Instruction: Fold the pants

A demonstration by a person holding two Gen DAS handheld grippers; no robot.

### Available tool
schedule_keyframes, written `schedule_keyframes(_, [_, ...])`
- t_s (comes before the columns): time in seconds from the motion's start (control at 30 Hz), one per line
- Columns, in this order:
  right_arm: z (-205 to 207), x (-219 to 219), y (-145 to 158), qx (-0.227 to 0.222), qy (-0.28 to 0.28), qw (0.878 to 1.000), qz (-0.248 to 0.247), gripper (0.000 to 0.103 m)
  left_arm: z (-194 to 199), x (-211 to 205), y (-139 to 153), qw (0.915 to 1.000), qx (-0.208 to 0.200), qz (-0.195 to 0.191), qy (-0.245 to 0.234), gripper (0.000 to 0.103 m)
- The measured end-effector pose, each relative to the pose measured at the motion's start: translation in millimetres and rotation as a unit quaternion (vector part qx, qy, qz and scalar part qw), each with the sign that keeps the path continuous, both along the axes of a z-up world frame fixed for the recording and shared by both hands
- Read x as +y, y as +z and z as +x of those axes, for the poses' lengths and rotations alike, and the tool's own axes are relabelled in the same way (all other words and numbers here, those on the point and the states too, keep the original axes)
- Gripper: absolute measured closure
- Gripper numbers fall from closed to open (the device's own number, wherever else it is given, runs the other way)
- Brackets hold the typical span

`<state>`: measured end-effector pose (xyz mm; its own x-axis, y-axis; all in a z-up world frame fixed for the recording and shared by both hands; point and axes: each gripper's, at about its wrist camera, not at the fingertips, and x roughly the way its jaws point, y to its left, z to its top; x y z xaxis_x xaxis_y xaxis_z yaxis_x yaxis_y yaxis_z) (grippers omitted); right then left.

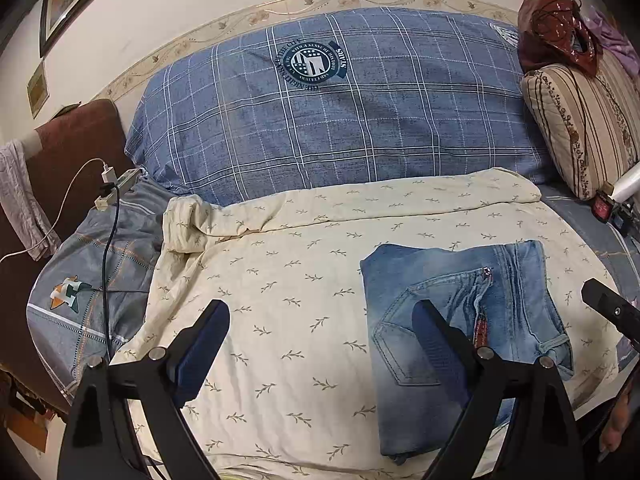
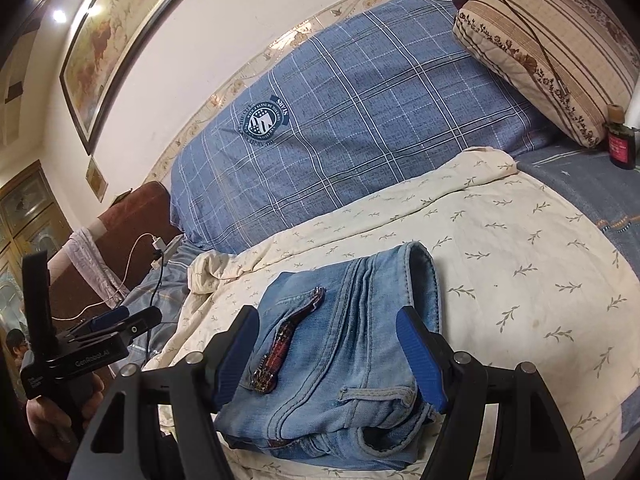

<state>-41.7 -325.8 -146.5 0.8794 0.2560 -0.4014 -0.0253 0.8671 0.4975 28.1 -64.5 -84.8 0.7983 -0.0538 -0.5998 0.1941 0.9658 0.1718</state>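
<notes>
So the jeans (image 1: pixel 460 320) are folded into a compact rectangular bundle, lying on the cream leaf-print sheet (image 1: pixel 280 280) that's spread over the bed. In the left wrist view the bundle's long axis runs from near us away toward the pillows, with the waistband and belt loop at its right side and a back pocket facing up. A reddish beaded trim strip (image 2: pixel 288 340) runs along the top of the denim.

Our left claw (image 1: pixel 320 344) has its fingers wide apart and isn't holding anything; it hovers over the sheet with its right finger in front of the bundle's left half. Our right claw (image 2: pixel 332 356) is also spread apart, one finger on either side of the bundle in its own view, and we can't tell whether the pads touch the fabric.

Behind the sheet there's a big blue plaid pillow (image 1: pixel 340 104) against the wall, and to its right a striped beige cushion (image 1: pixel 584 128) with a shiny dark red bag (image 1: pixel 556 28) on top. A small dark bottle with a red label (image 2: pixel 621 144) stands just beside that cushion.

On the left there's a white power strip (image 1: pixel 120 186) with a white and a black cable plugged in, lying on grey-blue bedding (image 1: pixel 92 280), next to a brown headboard. Nothing lies on the sheet between the claws and the jeans.
</notes>
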Motion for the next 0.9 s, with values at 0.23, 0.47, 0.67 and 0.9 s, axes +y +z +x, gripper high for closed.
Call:
schedule_keyframes(0.23, [0.8, 0.1, 0.0, 0.000, 0.001, 1.000, 0.000, 0.029, 3.6, 2.9, -1.6, 1.0000, 0.003, -0.001, 0.006, 0.010])
schedule_keyframes(0.47, [1.8, 2.1, -0.3, 0.003, 0.003, 1.000, -0.001, 0.029, 5.1, 5.3, -1.8, 1.0000, 0.003, -0.001, 0.006, 0.010])
schedule_keyframes(0.67, [3.4, 3.3, -1.8, 0.007, 0.005, 1.000, -0.002, 0.029, 7.0, 5.8, -3.5, 1.0000, 0.007, 0.001, 0.005, 0.010])
schedule_keyframes(0.9, [5.9, 3.3, -3.7, 0.012, 0.006, 1.000, -0.004, 0.029, 8.8, 5.8, -6.4, 0.9999, 0.013, 0.002, 0.003, 0.010])
